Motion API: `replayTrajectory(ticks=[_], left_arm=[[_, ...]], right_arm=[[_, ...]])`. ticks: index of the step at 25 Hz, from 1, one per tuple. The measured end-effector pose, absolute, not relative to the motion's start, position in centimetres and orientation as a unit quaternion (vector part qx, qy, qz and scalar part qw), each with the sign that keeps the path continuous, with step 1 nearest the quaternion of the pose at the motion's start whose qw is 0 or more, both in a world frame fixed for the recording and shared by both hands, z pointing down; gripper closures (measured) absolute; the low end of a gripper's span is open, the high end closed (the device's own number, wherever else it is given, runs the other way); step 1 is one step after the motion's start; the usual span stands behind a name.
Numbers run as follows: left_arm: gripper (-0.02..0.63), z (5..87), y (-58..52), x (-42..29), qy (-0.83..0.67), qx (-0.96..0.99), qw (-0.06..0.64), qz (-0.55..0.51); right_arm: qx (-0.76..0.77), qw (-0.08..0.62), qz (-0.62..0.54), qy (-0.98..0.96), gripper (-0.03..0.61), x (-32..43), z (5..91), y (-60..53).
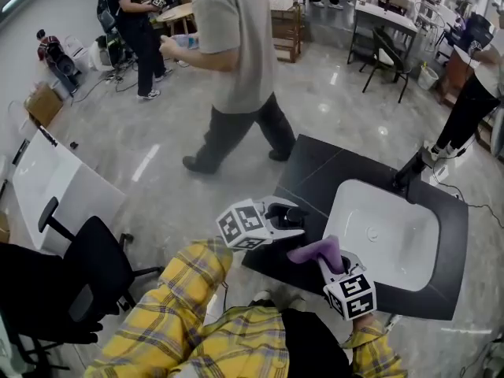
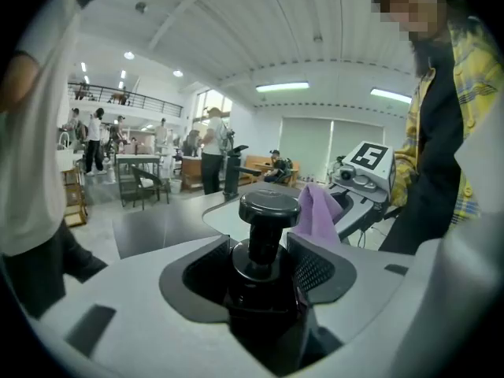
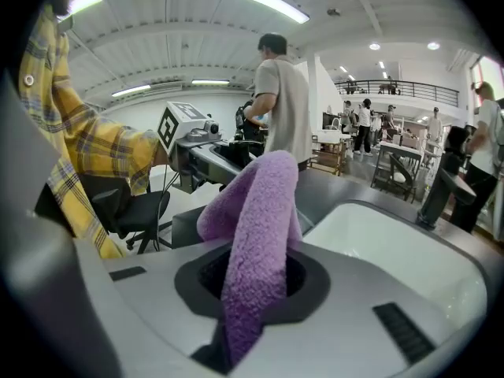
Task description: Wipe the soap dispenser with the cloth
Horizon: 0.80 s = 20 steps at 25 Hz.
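Beside the sink point(image 1: 394, 239) — L gripper point(image 2: 264, 264) clamps soap dispenser point(image 2: 268, 209), R gripper point(image 3: 253, 280) pinches cloth point(image 3: 261, 211) — perhaps touching it.

The person wears a long-sleeved yellow plaid shirt point(image 1: 177, 290) crossed with grey and white lines, with a button at the cuff, over a black front garment point(image 1: 311, 345). The left gripper point(image 1: 293, 215) and the right gripper point(image 1: 324, 257) have smooth pale grey shells, black finely textured pads point(image 2: 315, 270) and small dark rectangular slots point(image 2: 90, 329). Each carries a white marker cube point(image 1: 242, 225) printed with black squares.
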State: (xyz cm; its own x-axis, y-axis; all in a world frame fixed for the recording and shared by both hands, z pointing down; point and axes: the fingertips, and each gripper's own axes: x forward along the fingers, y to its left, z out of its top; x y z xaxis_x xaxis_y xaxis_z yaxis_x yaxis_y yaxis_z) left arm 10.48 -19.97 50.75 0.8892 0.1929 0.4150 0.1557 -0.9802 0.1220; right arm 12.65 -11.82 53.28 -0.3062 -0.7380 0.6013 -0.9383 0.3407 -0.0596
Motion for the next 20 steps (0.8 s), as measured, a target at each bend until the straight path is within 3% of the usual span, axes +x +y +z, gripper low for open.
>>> replayTrajectory(ticks=[8, 15, 20], left_arm=[[0.400, 50.6, -20.0, 10.3, 0.085, 0.974, 0.043, 0.203], [0.383, 48.4, -20.8, 8.8, -0.104, 0.980, 0.074, 0.154], [0.372, 48.8, -20.8, 9.3, -0.224, 0.956, 0.074, 0.175]], right_arm=[[0.540, 0.244, 0.208, -0.779, 0.541, 12.9, 53.4, -11.0], [0.541, 0.243, 0.206, -0.778, 0.541, 13.0, 53.2, -11.2], [0.534, 0.243, 0.200, -0.785, 0.541, 12.6, 53.0, -11.8]])
